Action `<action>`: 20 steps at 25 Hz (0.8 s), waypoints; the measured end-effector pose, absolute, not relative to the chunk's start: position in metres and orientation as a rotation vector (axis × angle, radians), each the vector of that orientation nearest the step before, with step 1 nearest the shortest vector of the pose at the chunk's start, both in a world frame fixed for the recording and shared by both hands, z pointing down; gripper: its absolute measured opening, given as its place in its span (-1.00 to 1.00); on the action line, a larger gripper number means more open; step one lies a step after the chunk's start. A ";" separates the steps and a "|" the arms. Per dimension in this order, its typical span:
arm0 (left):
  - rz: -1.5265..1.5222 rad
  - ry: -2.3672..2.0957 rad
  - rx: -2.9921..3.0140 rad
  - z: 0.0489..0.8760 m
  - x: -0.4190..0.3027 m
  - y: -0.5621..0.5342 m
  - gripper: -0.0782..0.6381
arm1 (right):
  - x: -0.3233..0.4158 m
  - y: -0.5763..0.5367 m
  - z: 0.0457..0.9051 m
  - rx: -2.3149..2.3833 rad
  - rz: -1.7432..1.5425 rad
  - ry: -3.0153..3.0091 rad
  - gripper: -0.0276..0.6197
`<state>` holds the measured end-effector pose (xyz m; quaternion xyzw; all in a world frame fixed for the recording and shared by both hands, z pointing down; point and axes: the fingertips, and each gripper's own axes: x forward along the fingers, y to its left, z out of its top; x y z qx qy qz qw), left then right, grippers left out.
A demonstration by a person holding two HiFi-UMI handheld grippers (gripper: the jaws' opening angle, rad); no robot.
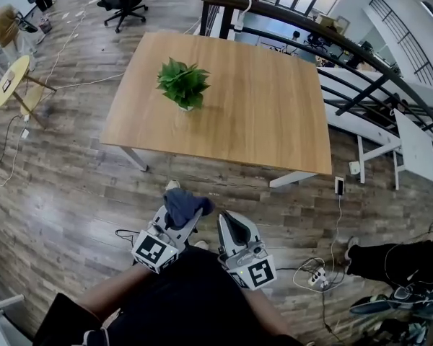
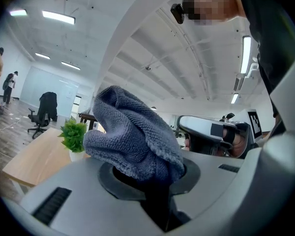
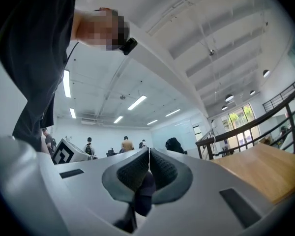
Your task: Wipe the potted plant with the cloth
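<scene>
One potted plant (image 1: pixel 183 83), one cloth (image 1: pixel 187 205), one wooden table (image 1: pixel 260 114), two grippers: left gripper (image 1: pixel 192 218), right gripper (image 1: pixel 228 220)

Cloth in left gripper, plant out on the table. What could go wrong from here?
1. The cloth is bunched above the left gripper, held only by its lower end; it may slip while wiping.
2. The potted plant has a small pot on the table; with the right gripper shut and empty, a push could tip it.
3. A power strip lies on the floor near the person's feet: possible trip.
</scene>
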<state>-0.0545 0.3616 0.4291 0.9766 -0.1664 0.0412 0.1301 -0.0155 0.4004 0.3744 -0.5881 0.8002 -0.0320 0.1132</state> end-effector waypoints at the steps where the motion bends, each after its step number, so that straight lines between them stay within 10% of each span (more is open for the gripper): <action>1: 0.116 -0.478 2.833 0.430 -0.051 0.352 -0.52 | -0.015 0.389 0.378 -1.712 -0.134 2.356 -0.86; 20: 0.085 -0.474 2.940 0.443 -0.043 0.097 -0.52 | 0.039 0.125 0.396 -1.847 -0.095 2.385 -0.86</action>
